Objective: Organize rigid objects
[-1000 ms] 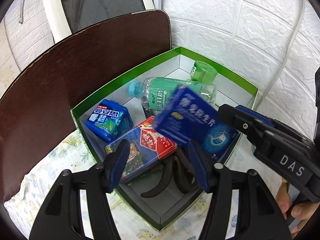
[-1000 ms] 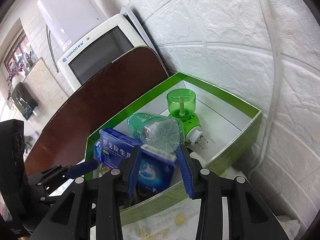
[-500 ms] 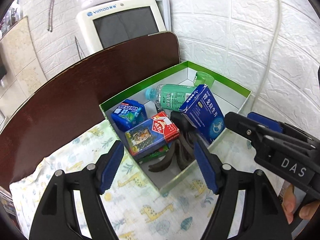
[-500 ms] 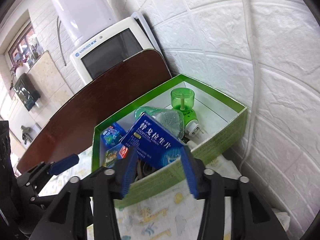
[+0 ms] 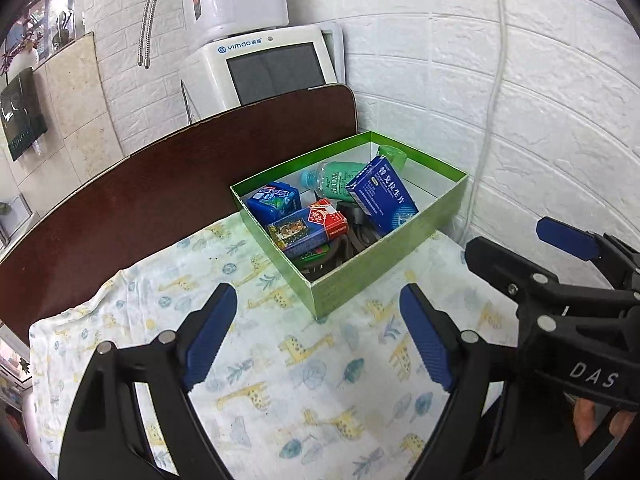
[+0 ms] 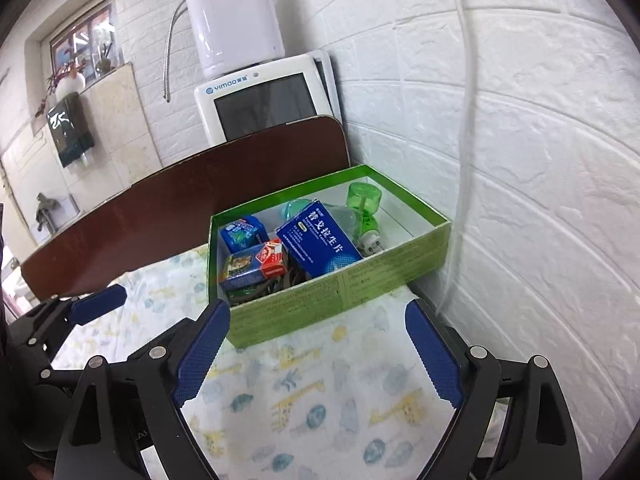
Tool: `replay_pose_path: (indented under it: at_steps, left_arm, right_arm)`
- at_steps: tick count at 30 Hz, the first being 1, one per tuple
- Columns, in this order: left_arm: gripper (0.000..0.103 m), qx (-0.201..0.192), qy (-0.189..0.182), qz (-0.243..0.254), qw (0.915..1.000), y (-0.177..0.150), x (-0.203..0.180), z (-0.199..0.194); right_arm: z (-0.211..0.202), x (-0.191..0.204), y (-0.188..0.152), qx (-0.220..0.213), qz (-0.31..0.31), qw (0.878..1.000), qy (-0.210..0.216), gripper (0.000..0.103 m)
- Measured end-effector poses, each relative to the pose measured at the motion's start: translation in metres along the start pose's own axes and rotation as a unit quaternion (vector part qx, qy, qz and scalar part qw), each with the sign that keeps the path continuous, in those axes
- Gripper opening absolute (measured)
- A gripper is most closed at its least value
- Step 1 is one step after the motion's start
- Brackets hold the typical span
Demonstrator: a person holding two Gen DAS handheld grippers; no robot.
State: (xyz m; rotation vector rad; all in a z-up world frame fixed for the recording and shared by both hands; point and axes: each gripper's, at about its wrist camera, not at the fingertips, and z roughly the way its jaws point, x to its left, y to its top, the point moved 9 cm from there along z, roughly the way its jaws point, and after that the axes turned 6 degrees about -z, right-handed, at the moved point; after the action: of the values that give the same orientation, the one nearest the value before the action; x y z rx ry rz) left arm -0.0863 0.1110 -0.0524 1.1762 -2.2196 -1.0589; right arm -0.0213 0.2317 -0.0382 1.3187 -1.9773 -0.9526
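A green cardboard box (image 5: 384,268) (image 6: 340,284) stands on the giraffe-print cloth against the white wall. Inside lie a blue medicine box (image 5: 382,196) (image 6: 318,242) leaning on a green water bottle (image 5: 336,178), a blue gum tub (image 5: 274,202) (image 6: 244,232), a red and blue card box (image 5: 308,228) (image 6: 254,266), a green mosquito-repellent plug (image 6: 366,208) and dark curved pieces (image 5: 340,252). My left gripper (image 5: 320,336) is open and empty, held back above the cloth. My right gripper (image 6: 316,356) is open and empty, also back from the box; it shows in the left wrist view (image 5: 560,252).
The cloth (image 5: 280,380) covers a dark brown table (image 5: 120,220). A white water dispenser with a screen (image 5: 272,68) stands behind the table. A white cable (image 6: 464,140) runs down the brick-pattern wall (image 6: 540,160) right of the box.
The right gripper opened and let the blue medicine box go inside the green box. Both grippers pulled back and up, away from the box.
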Motion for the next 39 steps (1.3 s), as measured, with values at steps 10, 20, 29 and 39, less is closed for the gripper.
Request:
replay_pose_path:
  at_steps: [10, 20, 29, 39]
  left_arm:
    - [0.095, -0.035, 0.032, -0.041, 0.998, -0.01, 0.02, -0.046]
    - [0.1, -0.077, 0.077, -0.06, 0.9922, 0.001, 0.036, -0.069]
    - [0.1, -0.065, 0.068, -0.058, 0.9939, -0.001, 0.031, -0.062]
    - [0.1, -0.057, 0.061, -0.068, 0.9942, -0.005, 0.031, -0.058]
  right_arm:
    - [-0.059, -0.001, 0.002, -0.059, -0.032, 0.996, -0.06, 0.103]
    - [-0.074, 0.008, 0.003, -0.077, -0.047, 0.994, -0.065, 0.103]
    - [-0.071, 0.006, 0.002, -0.074, -0.052, 0.994, -0.065, 0.103]
    - [-0.067, 0.005, -0.002, -0.068, -0.052, 0.994, -0.067, 0.103]
